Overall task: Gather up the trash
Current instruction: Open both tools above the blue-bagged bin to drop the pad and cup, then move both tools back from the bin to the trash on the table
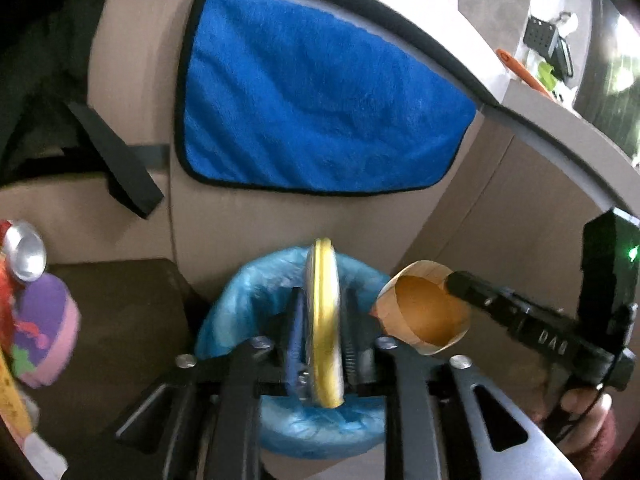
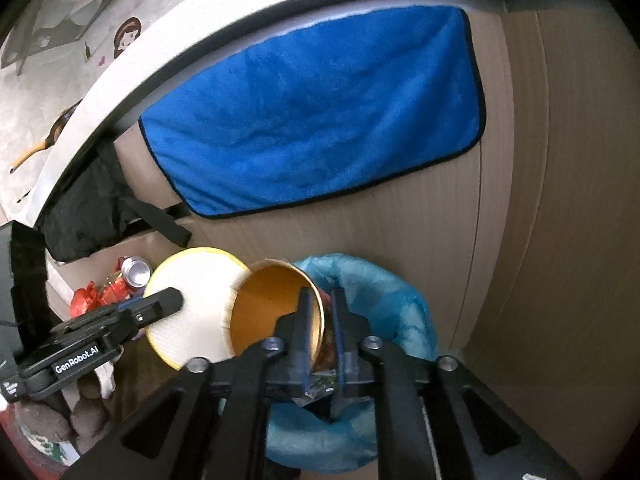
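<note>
My left gripper is shut on a round white lid with a yellow rim, held edge-on over a bin lined with a blue bag. The lid also shows in the right wrist view, with the left gripper's finger across it. My right gripper is shut on the rim of a paper cup with an orange inside, tipped sideways over the blue-lined bin. The cup and the right gripper show at the right of the left wrist view.
A blue towel hangs on the beige cabinet front behind the bin. A silver can and red wrappers lie left of the bin. A purple-pink toy sits at the left. A black strap hangs there.
</note>
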The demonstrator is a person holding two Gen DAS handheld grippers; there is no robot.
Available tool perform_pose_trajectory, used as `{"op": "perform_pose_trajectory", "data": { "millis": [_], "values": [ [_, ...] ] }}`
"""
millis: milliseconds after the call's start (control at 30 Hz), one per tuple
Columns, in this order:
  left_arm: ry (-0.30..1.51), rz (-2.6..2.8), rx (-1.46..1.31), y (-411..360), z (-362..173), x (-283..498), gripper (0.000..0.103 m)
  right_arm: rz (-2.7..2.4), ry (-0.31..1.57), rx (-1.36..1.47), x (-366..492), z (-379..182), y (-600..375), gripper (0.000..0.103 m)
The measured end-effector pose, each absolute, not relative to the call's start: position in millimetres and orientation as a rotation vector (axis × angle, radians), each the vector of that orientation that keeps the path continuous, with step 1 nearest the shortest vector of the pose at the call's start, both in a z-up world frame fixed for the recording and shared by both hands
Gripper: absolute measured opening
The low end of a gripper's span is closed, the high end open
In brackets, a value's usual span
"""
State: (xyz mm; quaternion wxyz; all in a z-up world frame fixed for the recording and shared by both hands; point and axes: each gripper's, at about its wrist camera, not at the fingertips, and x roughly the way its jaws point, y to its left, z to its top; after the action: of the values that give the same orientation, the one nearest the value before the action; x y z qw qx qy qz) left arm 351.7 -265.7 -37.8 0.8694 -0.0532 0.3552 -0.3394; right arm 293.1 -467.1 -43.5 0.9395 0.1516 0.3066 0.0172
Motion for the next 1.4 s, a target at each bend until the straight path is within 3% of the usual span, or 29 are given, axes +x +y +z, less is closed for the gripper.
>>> {"op": "perform_pose_trajectory", "data": {
  "millis": [33, 67, 100, 267, 767, 1400],
  "values": [
    [0.741, -0.706, -0.125, -263.1, -38.2, 352.6, 0.038, 0.028, 0.627, 0.303, 293.3, -44.7, -465.4, 0.035],
    [0.737, -0.701, -0.138, -259.9, -38.2, 353.3, 0.04, 0.017, 0.623, 0.291, 292.5, -45.6, -462.8, 0.048],
    [0.737, -0.696, -0.148, -256.6, -37.8, 354.6, 0.04, 0.007, 0.617, 0.278, 290.9, -45.9, -460.2, 0.05],
    [0.731, -0.648, -0.184, -231.3, -30.0, 353.1, 0.051, -0.005, 0.613, 0.278, 285.4, -44.7, -455.4, 0.05],
    [0.614, -0.407, -0.159, -97.2, 2.8, 301.9, 0.057, 0.042, 0.521, 0.175, 260.3, -3.7, -364.4, 0.055],
    [0.661, 0.017, -0.378, 164.1, -60.4, 308.0, 0.06, 0.312, 0.617, 0.003, 298.1, -8.6, -169.8, 0.063]
  ]
}}
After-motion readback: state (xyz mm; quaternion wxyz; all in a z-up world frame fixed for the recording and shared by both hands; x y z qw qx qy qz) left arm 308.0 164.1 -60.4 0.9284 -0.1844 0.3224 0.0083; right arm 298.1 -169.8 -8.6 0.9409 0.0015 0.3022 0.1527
